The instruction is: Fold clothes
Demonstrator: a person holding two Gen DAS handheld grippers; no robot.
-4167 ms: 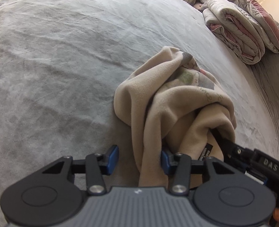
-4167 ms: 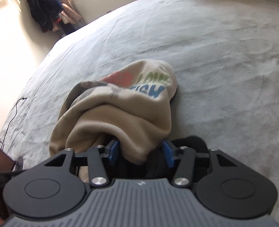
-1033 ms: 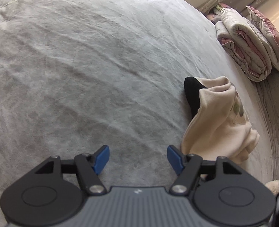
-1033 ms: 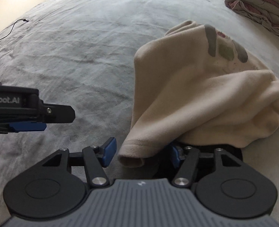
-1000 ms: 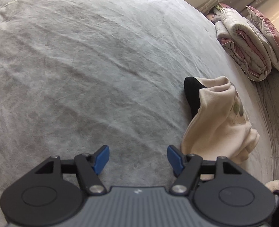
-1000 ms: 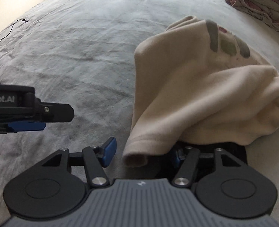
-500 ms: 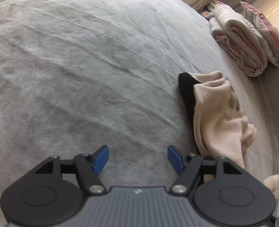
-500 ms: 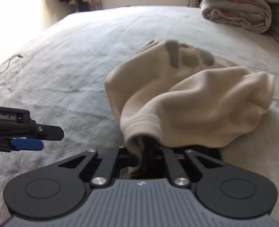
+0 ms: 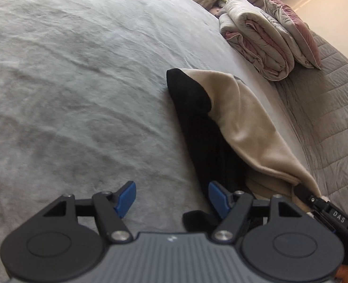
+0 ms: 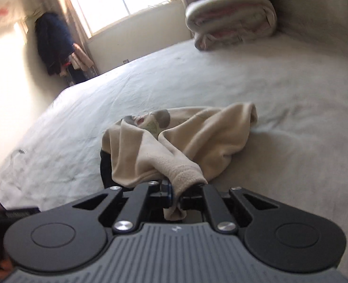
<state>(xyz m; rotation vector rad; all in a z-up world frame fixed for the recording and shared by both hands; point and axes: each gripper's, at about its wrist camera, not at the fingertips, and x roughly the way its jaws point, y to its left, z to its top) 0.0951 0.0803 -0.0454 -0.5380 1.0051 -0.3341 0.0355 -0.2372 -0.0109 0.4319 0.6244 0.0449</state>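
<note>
Two handheld grippers work a beige garment (image 10: pixel 192 141) on a grey bed (image 9: pixel 79 94). The right gripper (image 10: pixel 176 195) has its jaws clamped on a cuff-like edge of the beige fleece, which stretches away from it toward the middle of the bed, with a black piece of clothing (image 9: pixel 197 122) lying beneath it on its left side. The left gripper (image 9: pixel 171 195) hovers near the black fabric, its blue-tipped jaws apart and gripping nothing. Folded quilts (image 9: pixel 256 44) and a pillow (image 9: pixel 294 30) lie stacked at the far right end of the bed.
</note>
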